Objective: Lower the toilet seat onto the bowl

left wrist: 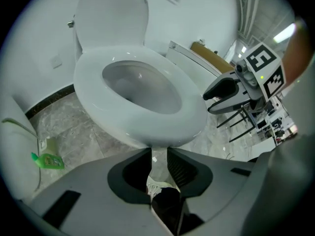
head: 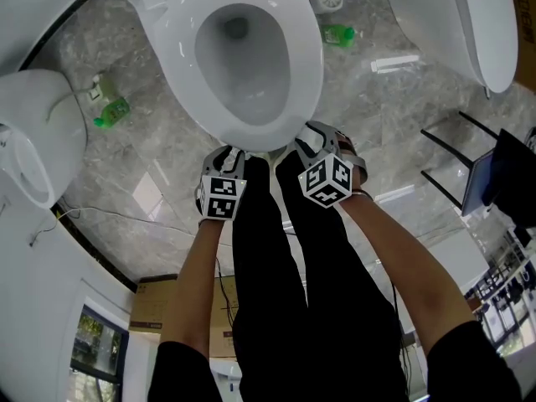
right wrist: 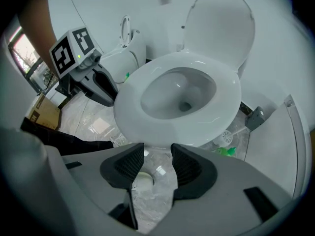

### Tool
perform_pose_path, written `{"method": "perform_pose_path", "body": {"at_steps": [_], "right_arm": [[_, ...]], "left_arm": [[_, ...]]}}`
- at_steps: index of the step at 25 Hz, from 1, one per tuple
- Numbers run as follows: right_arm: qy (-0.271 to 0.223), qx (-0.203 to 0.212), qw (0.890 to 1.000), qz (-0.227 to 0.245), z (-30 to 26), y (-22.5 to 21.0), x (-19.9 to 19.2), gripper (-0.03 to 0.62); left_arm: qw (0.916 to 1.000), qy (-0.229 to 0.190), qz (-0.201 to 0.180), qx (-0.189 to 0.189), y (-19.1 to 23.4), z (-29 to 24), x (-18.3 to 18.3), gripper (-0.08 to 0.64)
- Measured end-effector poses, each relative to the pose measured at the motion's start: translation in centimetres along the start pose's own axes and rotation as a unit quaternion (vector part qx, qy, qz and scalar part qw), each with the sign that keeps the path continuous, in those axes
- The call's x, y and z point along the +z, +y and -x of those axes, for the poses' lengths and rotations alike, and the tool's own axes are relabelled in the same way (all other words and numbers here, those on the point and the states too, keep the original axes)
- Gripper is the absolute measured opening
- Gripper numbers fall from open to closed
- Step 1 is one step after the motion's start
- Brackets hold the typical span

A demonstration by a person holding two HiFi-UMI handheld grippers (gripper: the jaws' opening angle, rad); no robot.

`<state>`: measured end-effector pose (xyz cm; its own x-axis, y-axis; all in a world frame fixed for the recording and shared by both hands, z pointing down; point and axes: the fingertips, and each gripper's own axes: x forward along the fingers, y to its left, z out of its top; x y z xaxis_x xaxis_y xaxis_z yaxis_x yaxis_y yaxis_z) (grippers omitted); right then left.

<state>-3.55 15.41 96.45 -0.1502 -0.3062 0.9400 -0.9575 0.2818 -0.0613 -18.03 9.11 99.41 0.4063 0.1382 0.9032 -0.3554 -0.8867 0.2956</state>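
Note:
The white toilet seat (head: 306, 65) lies flat over the bowl, and the lid (left wrist: 111, 16) stands upright behind it. Both grippers hang just in front of the bowl's front edge, a little below the seat. My left gripper (head: 228, 154) is open by a narrow gap with nothing between its pads (left wrist: 174, 163). My right gripper (head: 315, 137) is open wider and also holds nothing. In the left gripper view the seat (left wrist: 93, 90) fills the middle and the right gripper (left wrist: 224, 90) shows at the right. In the right gripper view the seat (right wrist: 227, 93) sits ahead and the left gripper (right wrist: 101, 85) shows at the left.
The person's black-trousered legs (head: 268, 249) stand right before the bowl. Another white toilet (head: 33, 141) is at the left and a white fixture (head: 479, 23) at the right. Green bottles (head: 111, 112) (head: 339, 33) lie on the marble floor. A black stand (head: 456, 153) is at the right.

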Motion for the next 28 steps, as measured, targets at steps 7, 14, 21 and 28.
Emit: {"method": "perform_pose_path", "body": {"at_steps": [7,14,21,28], "right_arm": [[-0.037,-0.001,0.997,-0.069,3.5,-1.0,0.0,0.195],[-0.091,-0.018,0.987,-0.134,10.2,-2.4,0.8,0.17],[-0.185,-0.034,0.967,-0.171,21.7,-2.8,6.5,0.104],[-0.246,-0.044,0.951,-0.182,34.6,-1.6,10.8,0.043]], "left_arm": [[0.9974,-0.018,0.065,0.025,-0.1,1.9,-1.2,0.106],[0.9965,-0.081,-0.001,0.018,-5.5,8.8,3.3,0.051],[0.9804,-0.194,0.035,-0.014,-11.4,19.1,12.3,0.017],[0.9604,-0.27,0.07,0.002,-15.8,31.2,17.4,0.015]]}}
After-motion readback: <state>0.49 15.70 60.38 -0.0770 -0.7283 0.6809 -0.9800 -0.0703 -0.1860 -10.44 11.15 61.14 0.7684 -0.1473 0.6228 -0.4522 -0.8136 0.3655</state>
